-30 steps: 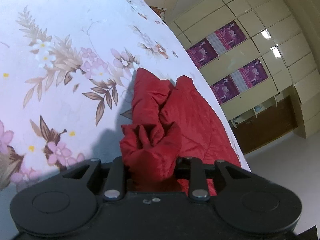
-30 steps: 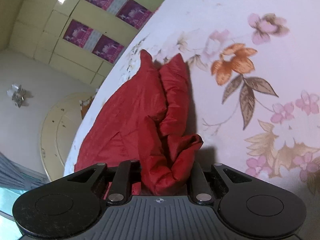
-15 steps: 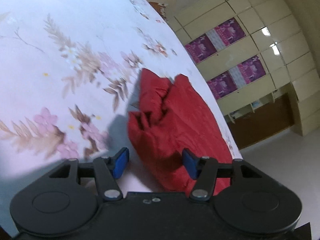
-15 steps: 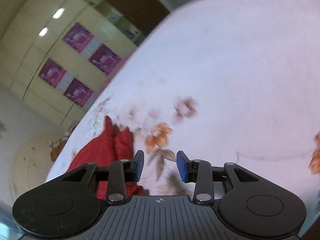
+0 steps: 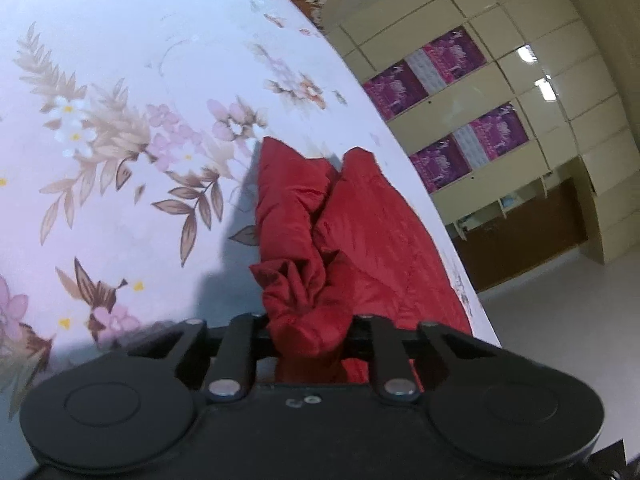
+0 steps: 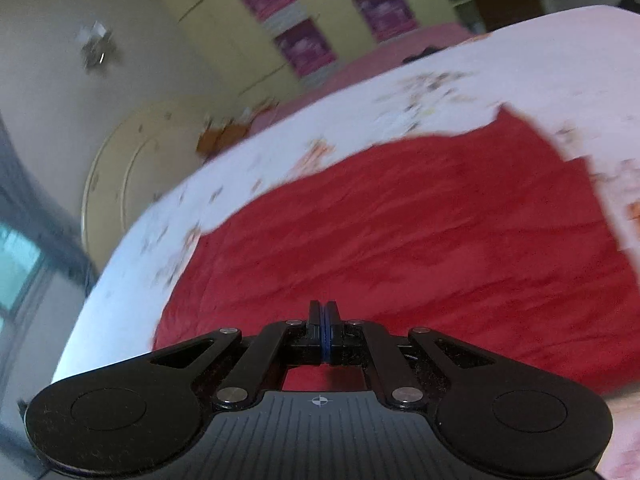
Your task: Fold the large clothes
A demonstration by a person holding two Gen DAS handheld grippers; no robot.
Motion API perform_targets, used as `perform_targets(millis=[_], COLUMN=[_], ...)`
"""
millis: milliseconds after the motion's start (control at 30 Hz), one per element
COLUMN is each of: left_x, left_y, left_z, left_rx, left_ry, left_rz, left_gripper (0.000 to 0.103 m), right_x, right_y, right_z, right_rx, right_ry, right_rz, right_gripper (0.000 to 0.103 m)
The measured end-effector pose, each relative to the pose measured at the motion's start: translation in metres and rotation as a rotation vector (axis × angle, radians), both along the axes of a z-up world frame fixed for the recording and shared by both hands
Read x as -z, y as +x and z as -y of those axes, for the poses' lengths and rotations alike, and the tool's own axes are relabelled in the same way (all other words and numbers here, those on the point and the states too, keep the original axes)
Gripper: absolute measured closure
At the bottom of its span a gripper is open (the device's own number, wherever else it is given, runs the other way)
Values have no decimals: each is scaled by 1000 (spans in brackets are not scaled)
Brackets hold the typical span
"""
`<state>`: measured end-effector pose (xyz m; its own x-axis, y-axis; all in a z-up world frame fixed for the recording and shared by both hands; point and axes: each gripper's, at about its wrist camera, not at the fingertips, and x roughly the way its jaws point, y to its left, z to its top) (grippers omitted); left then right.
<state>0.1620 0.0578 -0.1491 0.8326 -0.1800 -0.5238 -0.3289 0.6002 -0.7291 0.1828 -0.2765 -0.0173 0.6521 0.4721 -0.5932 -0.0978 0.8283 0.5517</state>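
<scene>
**Red jacket gripped at one end on flowered bed**

While the right gripper (image 6: 324,332) hangs above the cloth with its blue-padded fingers (image 6: 317,330) pressed flat together and nothing between them, the left gripper (image 5: 310,330) has just closed its fingers on a bunched end of the quilted red padded jacket (image 5: 352,236), the crumpled fabric filling the gap between the black arms. The garment lies on a bed covered by a white sheet printed with pink flowers and brown leaves (image 5: 120,152), near the sheet's edge in the left wrist view, two puffy folds running side by side away from the camera toward the far end. From the right wrist view, which is blurred, the jacket spreads broad and fairly flat across the sheet, wrinkled in long ridges. Behind the bed stands a cream wall of cupboards (image 5: 560,92) carrying purple posters (image 5: 424,68); a round cream tabletop (image 6: 120,176) leans by the wall.
</scene>
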Motion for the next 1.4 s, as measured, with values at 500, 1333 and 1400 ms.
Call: perform_targets(millis=[500, 1333, 1400], left_x=[-32, -112, -115], left_y=[-1, -8, -9], left_z=[8, 81, 85], left_rx=[94, 317, 320], left_ry=[136, 465, 488], left_rz=[79, 253, 245], left_gripper=[88, 88, 88], right_x=[24, 18, 14], right_y=[5, -34, -27], right_z=[-17, 30, 52], right_rx=[-14, 126, 146], right_ry=[-61, 23, 58], right_rz=[-84, -55, -44], right_gripper=[103, 103, 103])
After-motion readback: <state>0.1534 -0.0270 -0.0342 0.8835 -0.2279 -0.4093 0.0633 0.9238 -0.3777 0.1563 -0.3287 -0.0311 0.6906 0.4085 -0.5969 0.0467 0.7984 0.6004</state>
